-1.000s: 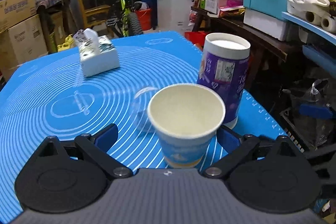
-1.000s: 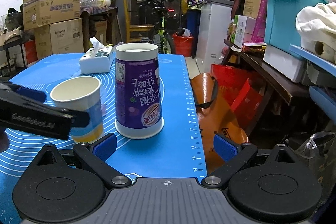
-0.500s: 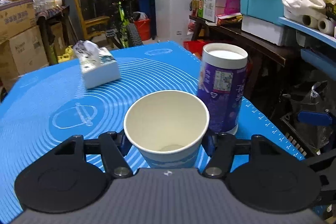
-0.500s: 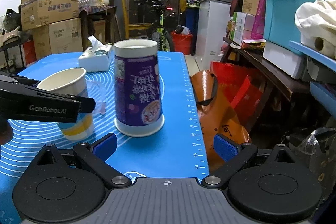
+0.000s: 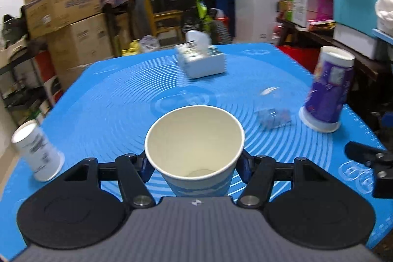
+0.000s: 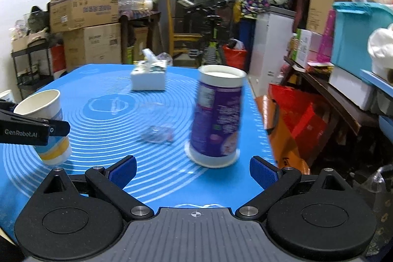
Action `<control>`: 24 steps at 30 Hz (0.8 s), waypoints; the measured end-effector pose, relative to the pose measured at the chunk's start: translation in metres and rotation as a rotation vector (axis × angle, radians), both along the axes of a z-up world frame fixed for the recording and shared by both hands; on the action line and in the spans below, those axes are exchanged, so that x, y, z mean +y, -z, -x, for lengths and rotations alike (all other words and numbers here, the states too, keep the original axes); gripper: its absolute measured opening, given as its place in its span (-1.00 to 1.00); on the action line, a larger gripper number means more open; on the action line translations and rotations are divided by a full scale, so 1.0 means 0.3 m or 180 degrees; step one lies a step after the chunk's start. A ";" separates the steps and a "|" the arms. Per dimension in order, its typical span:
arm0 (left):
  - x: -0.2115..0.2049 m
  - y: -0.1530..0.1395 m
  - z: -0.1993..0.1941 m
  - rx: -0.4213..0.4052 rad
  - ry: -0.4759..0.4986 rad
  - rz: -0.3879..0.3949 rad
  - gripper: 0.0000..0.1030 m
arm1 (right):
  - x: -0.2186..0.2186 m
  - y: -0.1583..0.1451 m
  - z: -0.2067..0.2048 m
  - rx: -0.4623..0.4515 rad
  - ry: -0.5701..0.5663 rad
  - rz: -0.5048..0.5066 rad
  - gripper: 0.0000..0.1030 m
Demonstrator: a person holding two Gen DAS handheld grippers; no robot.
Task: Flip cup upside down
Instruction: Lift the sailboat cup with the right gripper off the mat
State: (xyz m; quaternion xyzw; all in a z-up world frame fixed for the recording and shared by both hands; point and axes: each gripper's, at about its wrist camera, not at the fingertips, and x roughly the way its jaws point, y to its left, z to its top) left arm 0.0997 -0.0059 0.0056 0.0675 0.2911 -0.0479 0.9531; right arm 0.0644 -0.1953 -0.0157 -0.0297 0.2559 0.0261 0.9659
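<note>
Left gripper clamped on paper cup, mouth up, near front edge of table. Cup empty, light, thin-walled; you squeeze gently, mid-wall, or rim buckles. Right gripper spread apart, holding nothing, purple canister just ahead.

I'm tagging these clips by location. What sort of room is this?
Probably a home storage room or garage: stacked cardboard boxes, a parked bicycle and a white freezer crowd around the blue-matted table.

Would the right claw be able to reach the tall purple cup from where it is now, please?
Probably yes: the right claw is open and empty, and the purple cup stands just ahead of it on the blue mat, with nothing between them.
</note>
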 end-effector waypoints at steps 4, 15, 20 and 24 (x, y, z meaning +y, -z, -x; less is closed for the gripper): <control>0.058 0.026 0.015 0.0017 -0.0135 -0.0001 0.26 | 0.067 -0.005 0.007 0.0019 -0.0100 0.0039 0.90; 0.105 0.054 0.016 0.0075 -0.0123 0.0175 0.29 | 0.193 -0.013 0.025 0.0065 -0.0254 0.0253 0.90; 0.121 0.056 0.011 0.0154 -0.0153 0.0289 0.83 | 0.204 -0.013 0.027 0.0091 -0.0273 0.0293 0.90; 0.111 0.036 0.032 0.0032 -0.0213 0.0136 0.86 | 0.211 -0.016 0.031 0.0103 -0.0293 0.0318 0.90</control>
